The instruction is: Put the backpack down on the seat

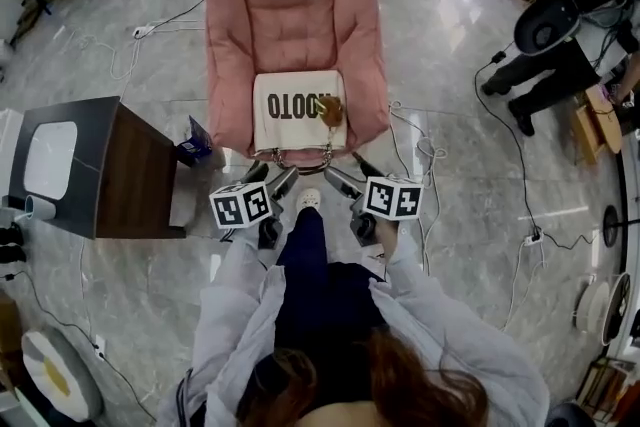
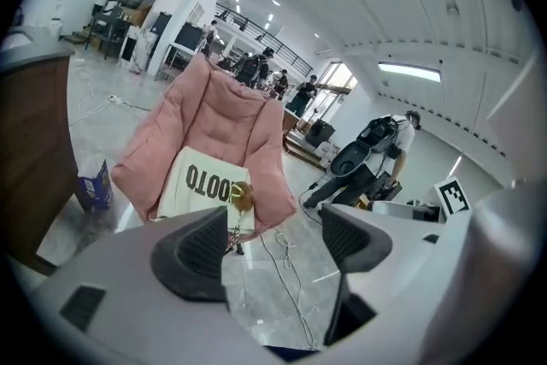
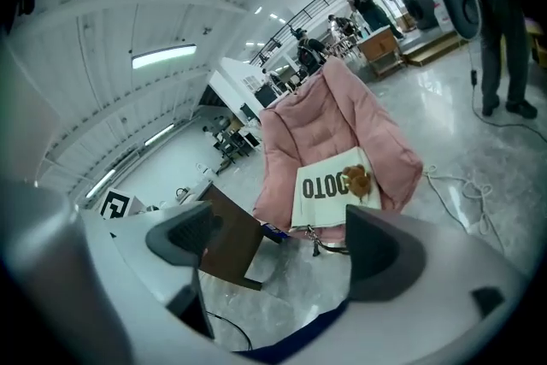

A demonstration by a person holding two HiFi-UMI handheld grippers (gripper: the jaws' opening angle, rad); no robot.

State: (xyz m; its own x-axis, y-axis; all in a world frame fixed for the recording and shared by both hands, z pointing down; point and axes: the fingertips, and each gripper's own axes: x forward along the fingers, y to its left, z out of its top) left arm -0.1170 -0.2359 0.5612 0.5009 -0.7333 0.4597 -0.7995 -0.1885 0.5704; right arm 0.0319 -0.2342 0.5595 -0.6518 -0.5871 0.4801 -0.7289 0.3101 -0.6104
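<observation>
The backpack [image 1: 295, 110] rests on the pink seat [image 1: 290, 5]; the left gripper [image 2: 273, 235] and right gripper [image 3: 278, 239] stand wide open, holding nothing.

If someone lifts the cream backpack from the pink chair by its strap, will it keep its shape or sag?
Probably sag: the backpack looks like soft cloth lying flat on the chair. So flat, it is likely light and nearly empty. The brown charm and the strap hanging over the seat's front edge would probably swing.
</observation>
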